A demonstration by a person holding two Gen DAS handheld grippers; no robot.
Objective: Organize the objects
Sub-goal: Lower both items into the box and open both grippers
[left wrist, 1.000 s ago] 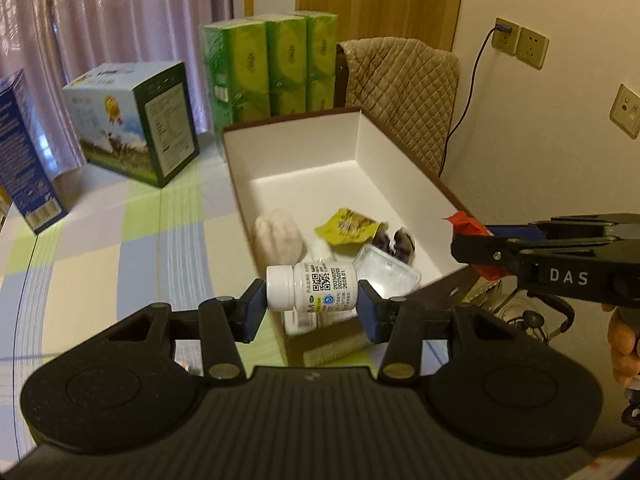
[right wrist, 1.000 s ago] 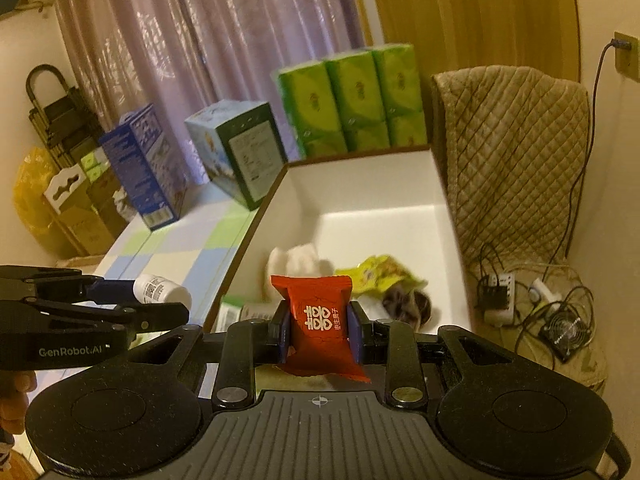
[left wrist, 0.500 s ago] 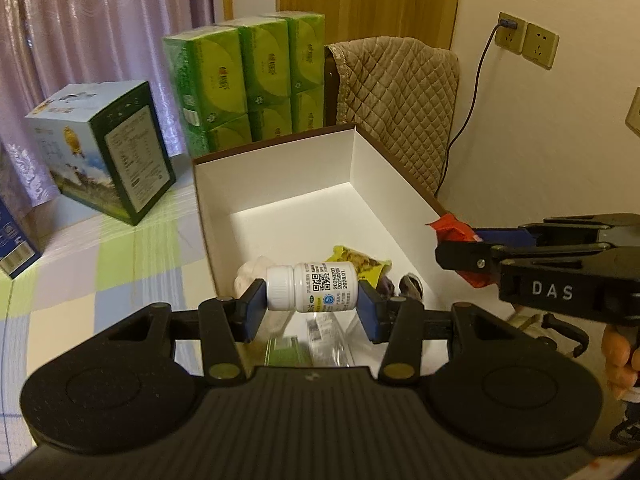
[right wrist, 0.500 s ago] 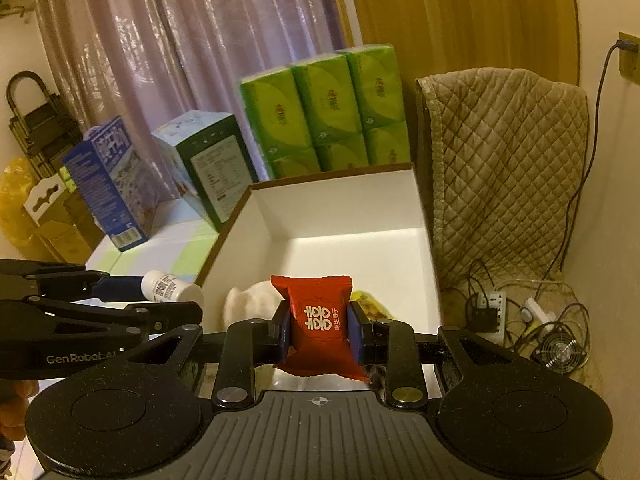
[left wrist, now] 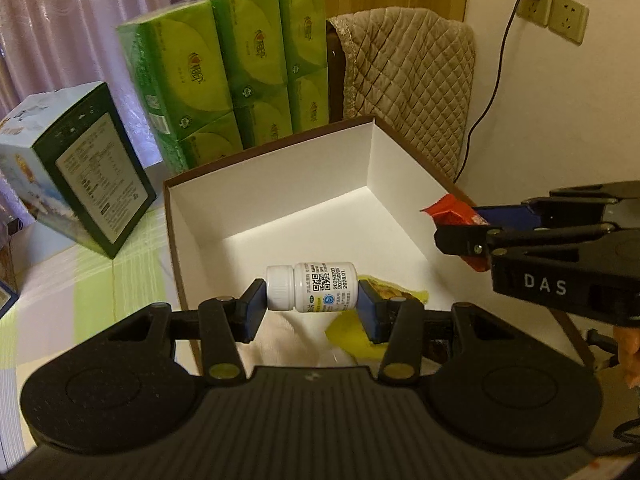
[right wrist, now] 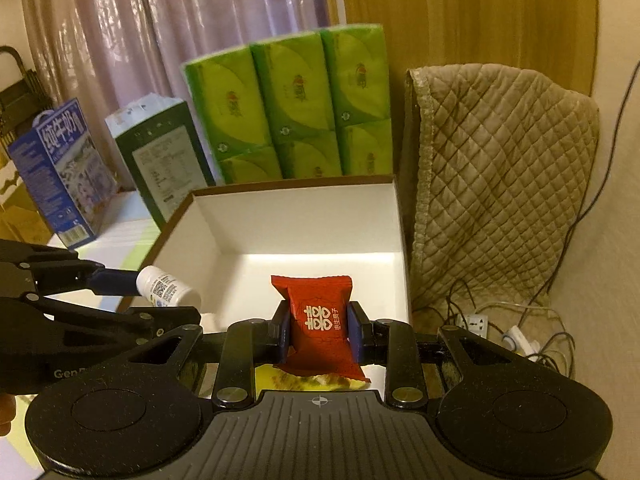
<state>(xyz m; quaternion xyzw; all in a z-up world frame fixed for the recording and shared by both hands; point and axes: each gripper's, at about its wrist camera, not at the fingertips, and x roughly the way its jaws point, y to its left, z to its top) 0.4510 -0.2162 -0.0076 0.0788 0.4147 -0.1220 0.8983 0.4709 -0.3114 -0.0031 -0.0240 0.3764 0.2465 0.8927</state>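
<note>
Both of your grippers have pushed forward over the white-lined cardboard box (left wrist: 280, 184) since a second ago, so its far wall now fills more of each view. Your left gripper (left wrist: 310, 300) pinches a small white plastic pill bottle (left wrist: 311, 287) sideways, cap against one blue pad, above the box's near end. Your right gripper (right wrist: 319, 330) is pressed onto a glossy red candy packet (right wrist: 318, 320) with crimped ends, held above the box floor. Inside the box, below the bottle, lie a crinkled yellow snack pouch (left wrist: 384, 296) and a soft cream-coloured lump (left wrist: 280, 340). Behind the box stand shiny green tissue packs (left wrist: 224, 64); beside it hangs a quilted beige cover (right wrist: 492, 184).
</note>
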